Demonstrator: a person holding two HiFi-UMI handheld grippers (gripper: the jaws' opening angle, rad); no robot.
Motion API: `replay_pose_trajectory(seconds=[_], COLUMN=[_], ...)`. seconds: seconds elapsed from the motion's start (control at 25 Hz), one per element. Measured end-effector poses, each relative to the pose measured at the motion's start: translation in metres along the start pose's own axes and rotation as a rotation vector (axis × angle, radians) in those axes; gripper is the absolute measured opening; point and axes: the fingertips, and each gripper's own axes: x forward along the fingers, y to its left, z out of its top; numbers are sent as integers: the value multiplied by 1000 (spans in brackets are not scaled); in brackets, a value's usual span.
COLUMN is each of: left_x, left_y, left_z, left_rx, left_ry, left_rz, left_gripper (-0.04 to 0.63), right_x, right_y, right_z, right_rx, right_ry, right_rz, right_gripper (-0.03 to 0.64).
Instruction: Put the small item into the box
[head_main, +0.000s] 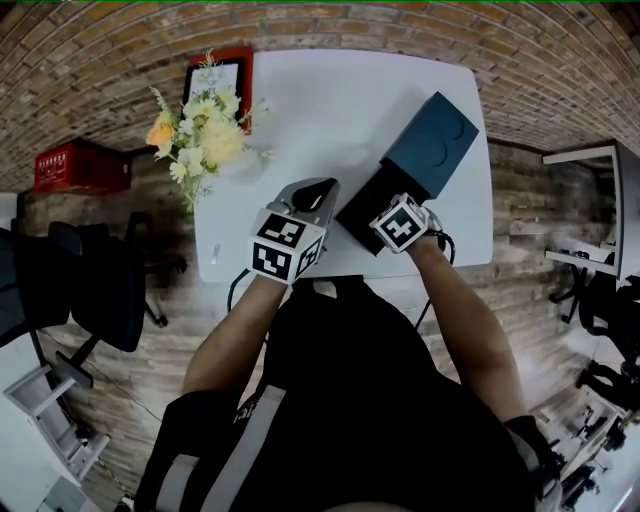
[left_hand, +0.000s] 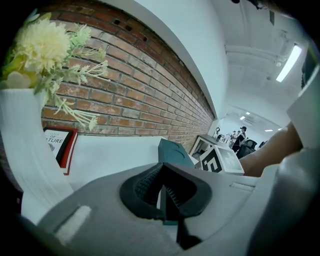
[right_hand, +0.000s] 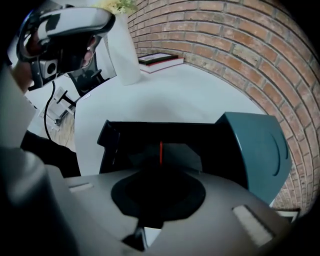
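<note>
The box lies open on the white table (head_main: 300, 110): a black base (head_main: 362, 208) with a teal lid (head_main: 432, 145) tipped back behind it. My right gripper (head_main: 395, 215) hovers over the base's near end. In the right gripper view its dark jaws (right_hand: 159, 172) look shut against the black inside (right_hand: 125, 150), where a thin red strip (right_hand: 160, 152) stands in front of a grey flap. I cannot make out any small item. My left gripper (head_main: 318, 190) sits just left of the box, with its ribbed pads (left_hand: 145, 184) nearly touching and nothing seen between them (left_hand: 162, 194).
A white vase of yellow and white flowers (head_main: 200, 130) stands at the table's back left, beside a red-framed book (head_main: 222, 70). A red crate (head_main: 75, 165) and office chairs (head_main: 90, 280) are on the floor to the left. The brick wall (right_hand: 235, 45) runs behind the table.
</note>
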Motion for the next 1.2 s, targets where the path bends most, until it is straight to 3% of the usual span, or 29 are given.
replay_pose_trajectory(seconds=[0.16, 0.4, 0.76, 1.2], left_x=[-2, -4, -17, -45], left_y=[-2, -6, -10, -27], left_z=[0, -2, 2, 21], left_rx=[8, 17, 48, 114], left_ry=[0, 3, -9, -57], left_rz=[-8, -22, -34, -90], left_gripper=[6, 6, 6, 8], right_x=[1, 6, -21, -102], right_y=[0, 8, -7, 16], right_z=[-2, 11, 15, -7], right_rx=[-10, -39, 25, 230], right_ry=[13, -47, -116, -393], right_rz=[-9, 10, -90, -192], right_gripper=[15, 29, 58, 2])
